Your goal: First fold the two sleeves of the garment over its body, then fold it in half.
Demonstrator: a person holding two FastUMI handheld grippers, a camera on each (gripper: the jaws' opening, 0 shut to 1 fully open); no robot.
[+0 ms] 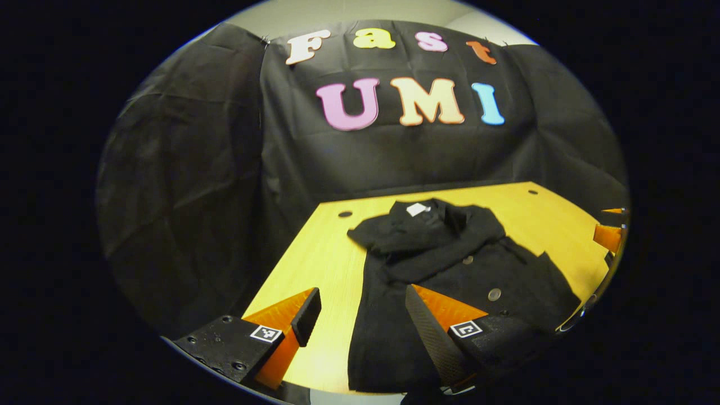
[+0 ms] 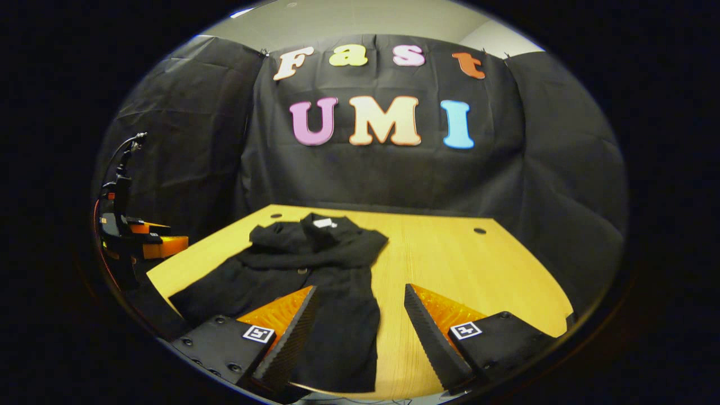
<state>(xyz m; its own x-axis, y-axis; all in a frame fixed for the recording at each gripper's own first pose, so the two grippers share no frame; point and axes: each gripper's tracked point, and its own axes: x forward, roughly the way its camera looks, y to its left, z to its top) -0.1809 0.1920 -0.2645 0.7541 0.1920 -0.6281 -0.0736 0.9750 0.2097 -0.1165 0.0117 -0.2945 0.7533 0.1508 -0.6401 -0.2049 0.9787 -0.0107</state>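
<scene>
1. A yellow wooden table (image 2: 478,264) fills the foreground, with small round holes (image 2: 479,230) near its far corners (dark, and set close to the edge).
2. Black cloth wall (image 2: 382,174) hangs behind it, creased.
3. A pale ceiling (image 2: 349,19) shows above.

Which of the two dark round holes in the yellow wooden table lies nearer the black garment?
The hole on the left, just off the black garment at its shoulder; the other hole sits well clear of it.
</scene>
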